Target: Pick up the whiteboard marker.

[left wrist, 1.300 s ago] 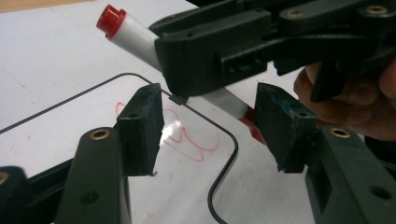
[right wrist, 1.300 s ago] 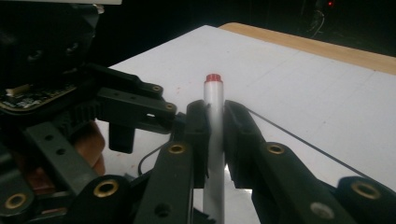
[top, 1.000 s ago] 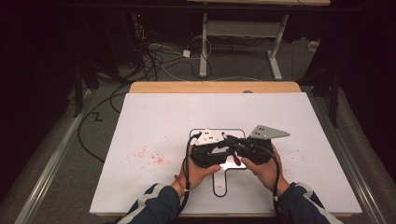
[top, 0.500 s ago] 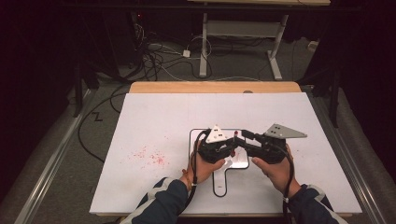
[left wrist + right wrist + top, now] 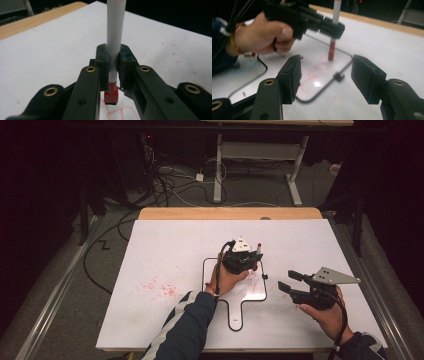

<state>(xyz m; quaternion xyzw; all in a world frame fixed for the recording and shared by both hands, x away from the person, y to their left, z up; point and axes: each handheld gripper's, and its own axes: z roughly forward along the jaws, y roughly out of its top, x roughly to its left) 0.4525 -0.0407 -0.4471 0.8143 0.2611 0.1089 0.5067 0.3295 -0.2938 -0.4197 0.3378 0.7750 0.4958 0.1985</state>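
Marker (image 5: 113,47) pinched upright in left tongs (image 5: 113,65); right tongs (image 5: 325,76) spread, just opening, empty.

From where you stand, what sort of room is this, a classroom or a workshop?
Most likely a lab or workshop set up for recording. A white-topped table stands in a dark room, loose cables trail over the floor behind it, and a bare desk frame stands at the back.
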